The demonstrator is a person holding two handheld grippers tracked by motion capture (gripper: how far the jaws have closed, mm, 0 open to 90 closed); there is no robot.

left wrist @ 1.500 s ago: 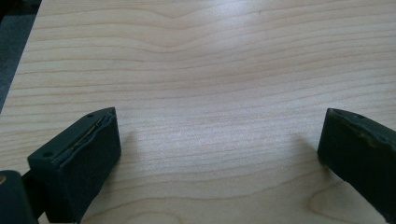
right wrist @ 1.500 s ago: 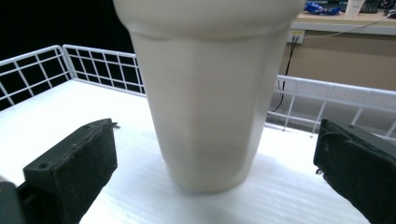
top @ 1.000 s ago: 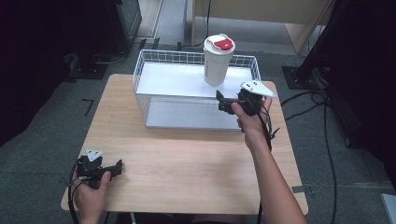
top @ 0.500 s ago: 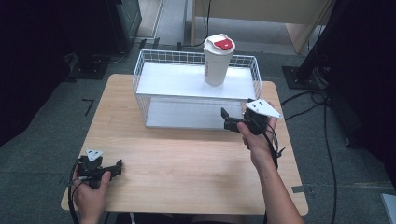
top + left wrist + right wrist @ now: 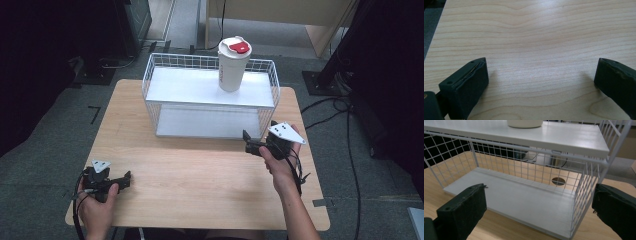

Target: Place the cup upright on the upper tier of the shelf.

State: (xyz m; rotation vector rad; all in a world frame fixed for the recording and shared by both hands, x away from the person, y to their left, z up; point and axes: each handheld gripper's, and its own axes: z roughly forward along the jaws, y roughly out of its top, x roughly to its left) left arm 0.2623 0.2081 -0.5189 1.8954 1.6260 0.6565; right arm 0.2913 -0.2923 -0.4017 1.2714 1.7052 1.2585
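The white cup [image 5: 233,64] with the red lid stands upright on the top shelf of the white wire rack [image 5: 210,95], toward the right and far side. In the right gripper view you see just its round bottom [image 5: 524,123] sitting on that shelf. It looks like the putting-up job is done, because nothing holds the cup. Your right gripper [image 5: 248,141] is near the rack's right front corner, a little away from it, with its jaws wide apart and empty. Your left gripper [image 5: 125,179] rests low on the wooden table [image 5: 200,175] at the near left, jaws wide apart too, holding nothing. What is left seems small: bring your right hand to rest
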